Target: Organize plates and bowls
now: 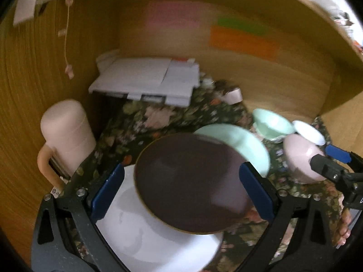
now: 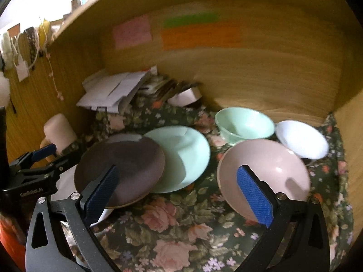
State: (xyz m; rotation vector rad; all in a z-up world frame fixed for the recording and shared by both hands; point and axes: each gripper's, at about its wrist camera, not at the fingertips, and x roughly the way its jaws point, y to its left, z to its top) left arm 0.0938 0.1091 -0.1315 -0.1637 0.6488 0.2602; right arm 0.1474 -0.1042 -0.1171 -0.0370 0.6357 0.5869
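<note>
**Plates and bowls on the floral cloth, both claws spread**

Plates: three, overlapping in a row on the floral cloth (image 2: 181, 222) inside the wooden alcove (image 2: 261, 72). The brown plate (image 2: 122, 167) sits in the middle of the row, its right edge lapping over the mint green plate (image 2: 181, 158) and its left part lying over the white plate (image 1: 145, 231). From my left wrist view the white plate is nearest to me, mostly under the brown one.

Bowls: three, grouped to the right of the plates. The pink bowl (image 2: 267, 174) is tilted, its mouth turned toward my right camera. Behind it, the mint green bowl (image 2: 245, 124) stands upright, and the white bowl (image 2: 301, 139) is just beside that one, toward the right wall.

My left gripper (image 1: 181, 190) is spread wide, blue pads to either side of the brown plate, hovering above it; I cannot tell whether either pad touches the rim. My right gripper (image 2: 179, 192) is also spread wide. Its right finger overlaps the pink bowl's near rim in view; contact is unclear. Its left finger overlaps the brown plate's near edge.

Elsewhere: a pink lidded mug (image 1: 68, 136) with a handle at the left wall, a stack of white papers (image 1: 147, 79) at the back, sticky notes (image 2: 199, 34) on the rear panel. Motion blur in both views.
</note>
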